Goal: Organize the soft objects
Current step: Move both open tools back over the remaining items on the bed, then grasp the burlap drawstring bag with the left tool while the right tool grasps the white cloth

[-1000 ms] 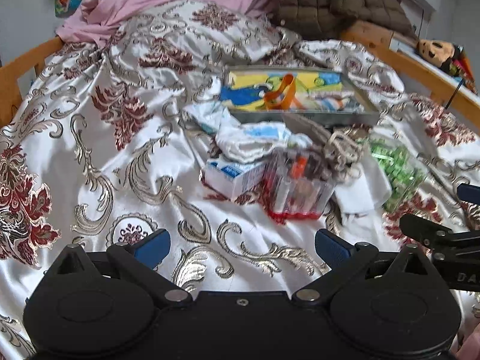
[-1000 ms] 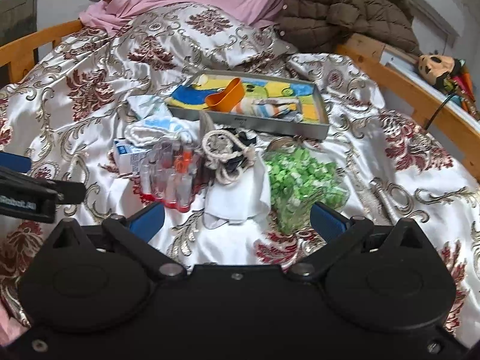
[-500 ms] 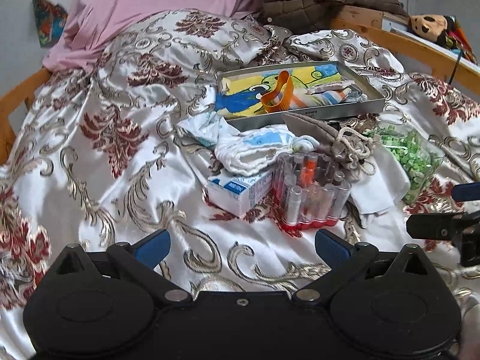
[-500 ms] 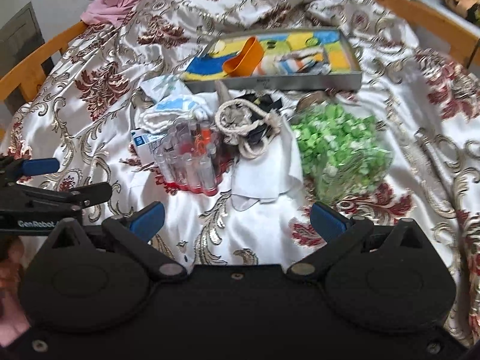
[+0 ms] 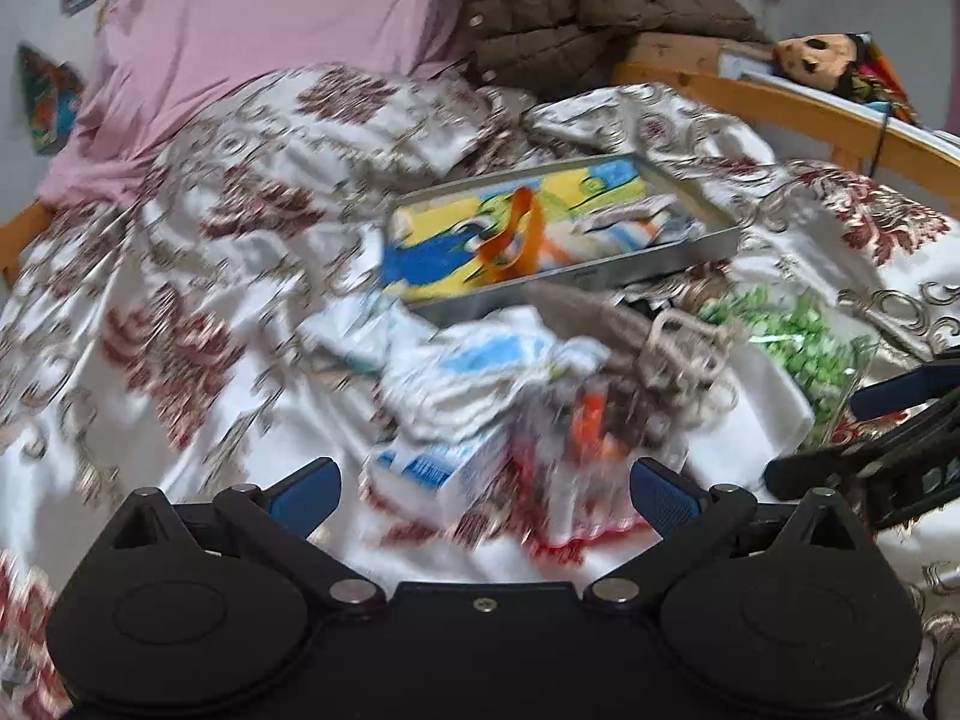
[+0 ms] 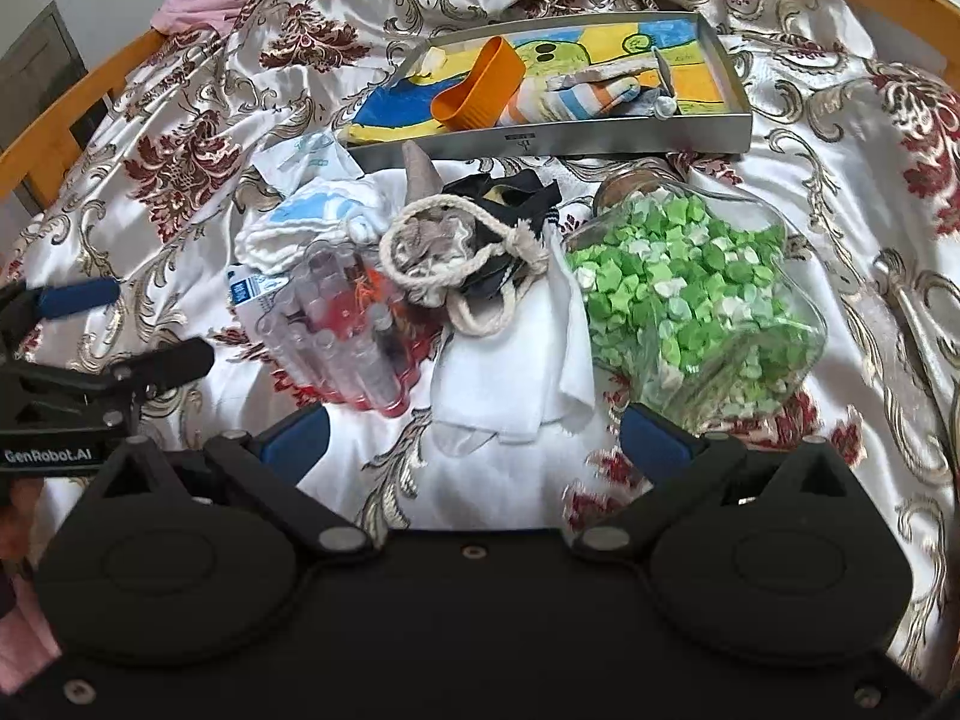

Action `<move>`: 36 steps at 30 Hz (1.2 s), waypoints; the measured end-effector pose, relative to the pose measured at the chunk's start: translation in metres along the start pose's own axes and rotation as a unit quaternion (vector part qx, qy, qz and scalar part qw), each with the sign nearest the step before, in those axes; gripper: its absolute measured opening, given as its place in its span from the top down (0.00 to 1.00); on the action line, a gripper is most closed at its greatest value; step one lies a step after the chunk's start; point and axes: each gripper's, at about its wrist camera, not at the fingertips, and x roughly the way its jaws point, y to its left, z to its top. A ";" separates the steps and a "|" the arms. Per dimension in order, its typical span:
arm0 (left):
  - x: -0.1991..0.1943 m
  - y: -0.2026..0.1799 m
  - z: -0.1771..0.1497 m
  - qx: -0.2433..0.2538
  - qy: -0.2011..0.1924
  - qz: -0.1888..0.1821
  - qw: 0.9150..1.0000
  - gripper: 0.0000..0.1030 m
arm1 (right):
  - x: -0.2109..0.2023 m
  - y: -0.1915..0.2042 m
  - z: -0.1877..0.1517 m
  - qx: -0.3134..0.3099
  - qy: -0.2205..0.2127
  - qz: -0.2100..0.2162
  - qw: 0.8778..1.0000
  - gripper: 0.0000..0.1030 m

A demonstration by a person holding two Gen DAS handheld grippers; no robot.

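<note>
I've swung both tongs, left [image 5: 483, 489] and right [image 6: 474, 435], closer over the bed's pile [image 6: 456, 264], jaws spread, nothing grasped.

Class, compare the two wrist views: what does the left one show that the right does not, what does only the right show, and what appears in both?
Only the left wrist view shows the brown quilted jacket and the doll. Only the right shows the black cloth sharply. Both share the metal tray, the orange cup and the jar of green stars.
</note>
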 end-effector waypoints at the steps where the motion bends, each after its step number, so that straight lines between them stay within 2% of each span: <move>1: 0.004 -0.001 0.003 0.005 -0.007 -0.007 1.000 0.01 | 0.004 0.000 0.002 -0.004 0.000 -0.002 1.000 0.07; 5: 0.019 -0.006 0.015 0.018 -0.033 -0.037 0.999 0.01 | 0.015 0.003 0.006 -0.009 0.007 0.001 1.000 0.18; 10: 0.037 -0.006 0.026 0.009 -0.043 -0.090 0.995 0.01 | 0.019 0.005 0.011 -0.011 -0.002 -0.001 1.000 0.25; 17: 0.065 0.000 0.044 -0.035 -0.038 -0.138 0.989 0.02 | 0.024 0.008 0.018 -0.047 -0.014 -0.039 0.998 0.41; 22: 0.089 0.005 0.054 -0.083 -0.023 -0.168 0.982 0.08 | 0.034 0.013 0.020 -0.074 -0.014 -0.063 0.995 0.56; 25: 0.102 0.006 0.058 -0.107 -0.010 -0.186 0.977 0.18 | 0.036 0.014 0.021 -0.072 -0.008 -0.054 0.996 0.65; 28: 0.112 0.005 0.062 -0.129 0.005 -0.203 0.971 0.28 | 0.036 0.014 0.021 -0.059 0.001 -0.043 0.997 0.66; 32: 0.125 0.000 0.067 -0.135 0.037 -0.207 0.968 0.51 | 0.039 0.009 0.020 -0.048 0.008 -0.051 0.998 0.67; 36: 0.133 0.000 0.066 -0.152 0.058 -0.209 0.964 0.69 | 0.043 0.005 0.019 -0.038 0.014 -0.059 0.997 0.71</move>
